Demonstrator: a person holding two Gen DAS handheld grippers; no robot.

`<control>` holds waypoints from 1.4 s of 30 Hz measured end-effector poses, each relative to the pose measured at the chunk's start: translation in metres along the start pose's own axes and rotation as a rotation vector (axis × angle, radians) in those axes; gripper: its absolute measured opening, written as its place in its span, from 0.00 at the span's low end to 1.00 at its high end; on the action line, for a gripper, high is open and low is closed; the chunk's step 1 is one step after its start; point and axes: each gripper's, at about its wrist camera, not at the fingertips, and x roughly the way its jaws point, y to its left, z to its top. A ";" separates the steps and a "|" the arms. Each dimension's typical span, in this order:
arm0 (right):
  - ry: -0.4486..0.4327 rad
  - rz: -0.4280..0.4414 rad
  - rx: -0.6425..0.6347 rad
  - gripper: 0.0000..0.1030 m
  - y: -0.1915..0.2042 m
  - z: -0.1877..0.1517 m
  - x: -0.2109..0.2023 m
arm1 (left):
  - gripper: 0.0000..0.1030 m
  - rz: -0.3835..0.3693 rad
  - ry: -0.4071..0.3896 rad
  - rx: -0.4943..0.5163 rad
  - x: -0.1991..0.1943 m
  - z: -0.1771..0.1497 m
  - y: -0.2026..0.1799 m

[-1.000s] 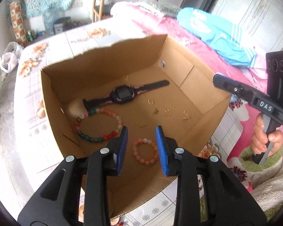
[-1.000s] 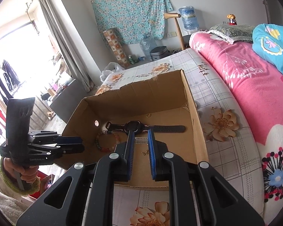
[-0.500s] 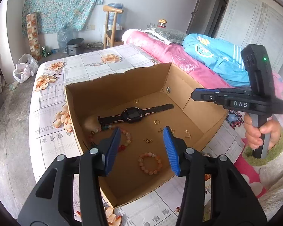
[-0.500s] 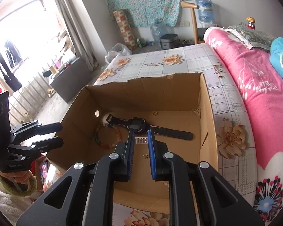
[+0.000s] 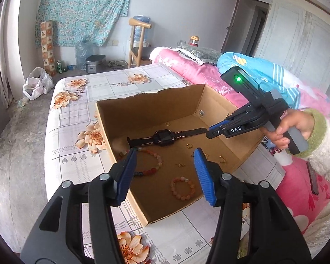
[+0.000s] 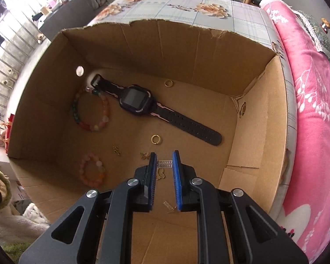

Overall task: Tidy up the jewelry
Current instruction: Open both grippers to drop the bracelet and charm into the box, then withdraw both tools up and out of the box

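Observation:
An open cardboard box (image 5: pixel 154 101) (image 6: pixel 187 50) sits on the floral bed cover. Inside lie a black smartwatch (image 5: pixel 164 136) (image 6: pixel 135 100), a multicolour bead bracelet (image 5: pixel 151 169) (image 6: pixel 92 127), a pink bead bracelet (image 5: pixel 182 187) (image 6: pixel 91 171), two gold rings (image 6: pixel 156 139) (image 6: pixel 169 83) and small gold charms (image 6: pixel 116 149). My left gripper (image 5: pixel 165 154) hovers over the box's near corner. Its jaws are opening and hold nothing. My right gripper (image 6: pixel 164 154) (image 5: pixel 211 131) points down into the box, shut on a small silver barred piece (image 6: pixel 165 164).
A pink blanket (image 6: pixel 308 114) and a blue garment (image 5: pixel 264 72) lie right of the box. The person's hand (image 5: pixel 283 127) and fleece sleeve hold the right gripper. Another silver piece (image 6: pixel 168 204) lies on the box floor under the right fingers. A chair (image 5: pixel 138 41) and bags stand by the far wall.
The left gripper pulled back and up from the box while its jaws widened. The right gripper swung over the box and tipped down into it, still gripping the silver piece.

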 end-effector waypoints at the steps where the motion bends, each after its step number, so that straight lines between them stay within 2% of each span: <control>1: 0.009 -0.029 -0.010 0.15 0.001 0.001 0.002 | 0.51 -0.001 0.001 -0.002 0.000 -0.001 0.001; 7: -0.015 -0.072 -0.010 0.16 -0.001 0.003 -0.005 | 0.53 0.004 -0.005 -0.011 -0.004 -0.005 0.003; 14: -0.163 -0.064 0.051 0.16 -0.009 -0.014 -0.048 | 0.57 0.020 -0.011 -0.022 -0.011 -0.012 0.003; 16: -0.231 -0.055 0.089 0.22 -0.013 -0.026 -0.067 | 0.59 0.026 -0.010 -0.031 -0.012 -0.014 0.004; 18: -0.313 -0.059 0.139 0.35 -0.015 -0.038 -0.085 | 0.64 0.032 -0.007 -0.042 -0.013 -0.017 0.006; 22: -0.465 -0.073 0.269 0.43 -0.027 -0.074 -0.111 | 0.71 0.031 0.008 -0.081 -0.013 -0.025 0.012; 25: -0.522 -0.064 0.374 0.45 -0.039 -0.099 -0.110 | 0.73 0.031 0.033 -0.124 -0.009 -0.032 0.019; 30: -0.475 0.063 0.549 0.46 -0.073 -0.124 -0.071 | 0.74 0.026 0.084 -0.233 0.004 -0.042 0.034; 36: -0.377 0.269 0.583 0.46 -0.078 -0.130 -0.032 | 0.74 -0.073 0.139 -0.336 0.023 -0.049 0.034; 38: -0.375 0.268 0.568 0.47 -0.073 -0.132 -0.034 | 0.74 -0.100 0.150 -0.346 0.027 -0.049 0.030; 42: -0.373 0.257 0.557 0.48 -0.070 -0.134 -0.038 | 0.76 -0.079 0.159 -0.330 0.030 -0.047 0.022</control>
